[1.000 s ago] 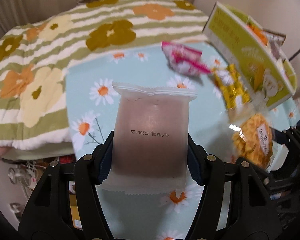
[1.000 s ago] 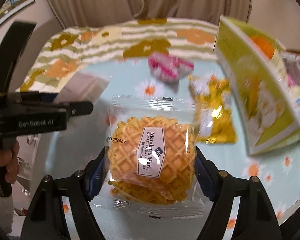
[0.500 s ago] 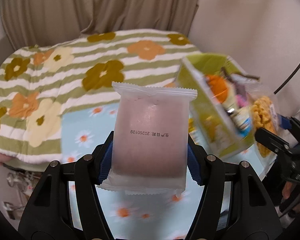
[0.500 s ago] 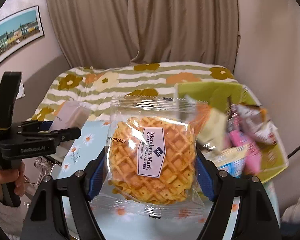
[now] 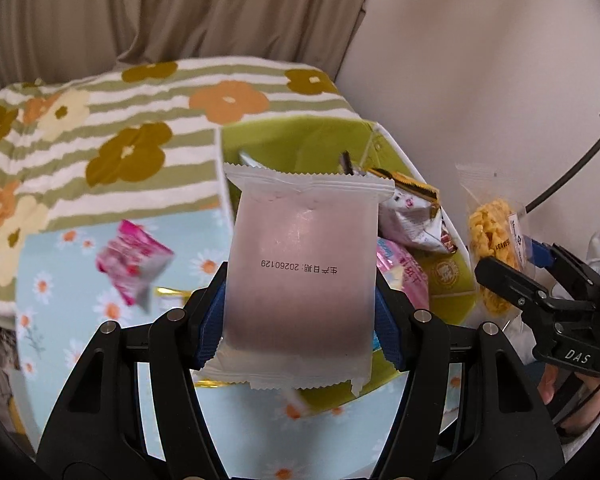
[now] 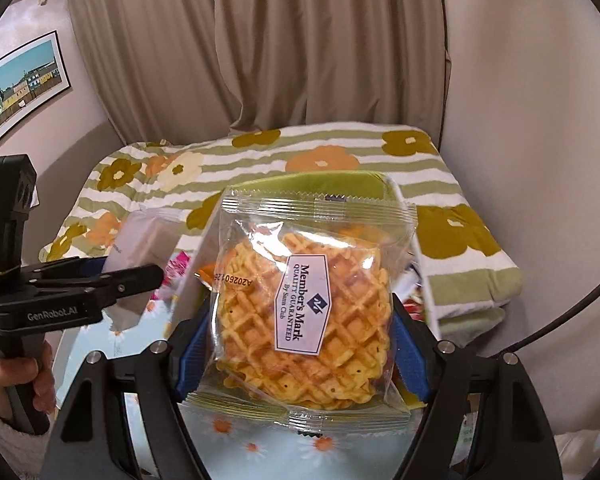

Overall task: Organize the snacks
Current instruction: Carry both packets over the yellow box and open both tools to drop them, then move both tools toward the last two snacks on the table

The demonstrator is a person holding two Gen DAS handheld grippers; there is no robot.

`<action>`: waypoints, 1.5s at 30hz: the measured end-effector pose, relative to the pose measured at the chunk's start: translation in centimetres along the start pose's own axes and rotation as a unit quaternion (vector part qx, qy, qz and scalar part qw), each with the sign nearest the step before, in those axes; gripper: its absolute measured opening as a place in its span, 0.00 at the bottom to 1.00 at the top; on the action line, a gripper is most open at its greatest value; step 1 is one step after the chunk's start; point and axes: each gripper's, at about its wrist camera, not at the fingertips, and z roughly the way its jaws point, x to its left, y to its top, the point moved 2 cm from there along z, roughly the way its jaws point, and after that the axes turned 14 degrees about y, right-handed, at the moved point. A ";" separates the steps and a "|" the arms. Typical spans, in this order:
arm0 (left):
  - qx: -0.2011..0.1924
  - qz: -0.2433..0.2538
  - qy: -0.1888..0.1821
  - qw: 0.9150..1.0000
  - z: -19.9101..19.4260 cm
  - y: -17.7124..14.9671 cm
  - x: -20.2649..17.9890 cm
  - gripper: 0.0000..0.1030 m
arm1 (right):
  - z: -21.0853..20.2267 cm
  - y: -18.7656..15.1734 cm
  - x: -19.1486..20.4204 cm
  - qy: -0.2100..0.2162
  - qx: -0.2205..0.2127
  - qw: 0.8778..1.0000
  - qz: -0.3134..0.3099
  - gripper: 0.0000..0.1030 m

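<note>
Snacks being carried toward green box (image 5: pixel 300 136), both packets hanging in air above its open top: L gripper (image 5: pixel 300 316) is clenching a frosted pink packet (image 5: pixel 300 276) by its lower half, R gripper (image 6: pixel 300 340) is clamping a clear waffle pack (image 6: pixel 304 312) across its midsection. Both are looking light w/ slick film; the waffles are probably brittle, so pads are best pressing on the pack's edges, not crushing the centre, while the pink one seems soft & blocky, tolerating a firmer side grip. Loose pink wrapper (image 5: pixel 130 264) is lying on the daisy cloth (image 5: pixel 60 280) just left of the box, not yet collected.
</note>
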 end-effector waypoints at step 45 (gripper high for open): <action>-0.049 -0.055 0.123 0.990 -5.4 -6.8 4.6 0.99 | 0.2 -2.0 0.4 0.061 -0.026 0.997 -0.043 0.99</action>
